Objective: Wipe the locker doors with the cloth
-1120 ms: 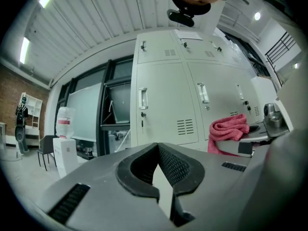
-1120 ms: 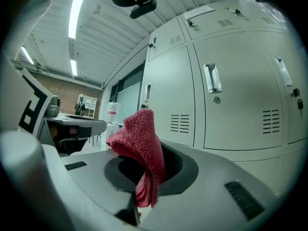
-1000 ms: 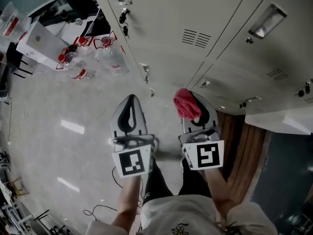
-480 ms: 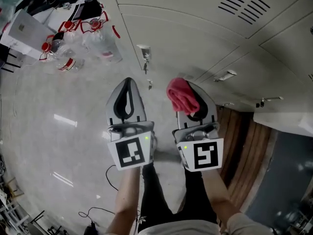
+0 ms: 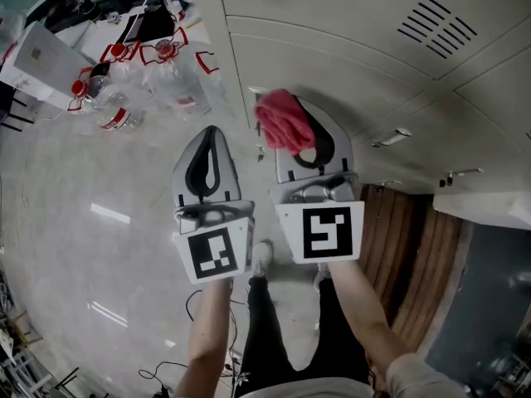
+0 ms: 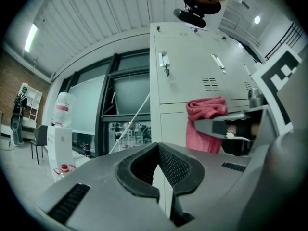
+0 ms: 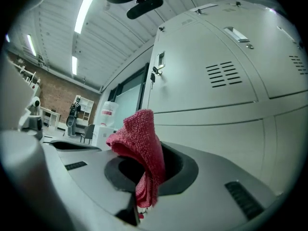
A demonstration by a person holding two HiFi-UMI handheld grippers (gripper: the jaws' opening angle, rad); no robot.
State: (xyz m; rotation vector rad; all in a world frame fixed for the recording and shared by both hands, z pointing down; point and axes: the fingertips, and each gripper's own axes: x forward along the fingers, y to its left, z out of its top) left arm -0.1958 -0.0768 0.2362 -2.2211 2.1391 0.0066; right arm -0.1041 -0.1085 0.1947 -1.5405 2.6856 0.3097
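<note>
**Surroundings.** Pale grey metal locker doors (image 5: 348, 65) stand ahead of and to the right of both grippers. The corner edge of the bank runs down just ahead of the gap between the grippers. Black louvred vent slats (image 5: 436, 25) lie well ahead of the right gripper, and small metal latch handles (image 5: 392, 137) sit just to its right. To the left of the left gripper is glossy pale stone floor (image 5: 91, 222), which is bare near the gripper. Clear plastic water bottles with red caps (image 5: 116, 110) are grouped ahead and to the left. A brown wooden floor strip (image 5: 415, 239) lies to the right of the right gripper, at the locker foot.

**Arms.** Two bare forearms (image 5: 357, 305) extend forward side by side. Each holds its gripper pointing ahead towards the lockers, with the marker cube towards the person.

**Left gripper** (image 5: 209, 135) (image 6: 156, 146). The jaws are closed tip to tip with nothing between them. It sits just left of the right gripper, apart from it and a little further back.

**Right gripper** (image 5: 303, 113) (image 7: 154, 153). The jaws are clenched on the red terry cloth (image 5: 280, 121) (image 7: 142, 138) (image 6: 204, 124).

**Cloth.** It is bunched and stands up out of the right gripper's tips, with a fold hanging down between the pads. It spills towards the left gripper's side, ahead of that gripper's tips, and lies over the locker corner edge. Contact with a door cannot be told.
</note>
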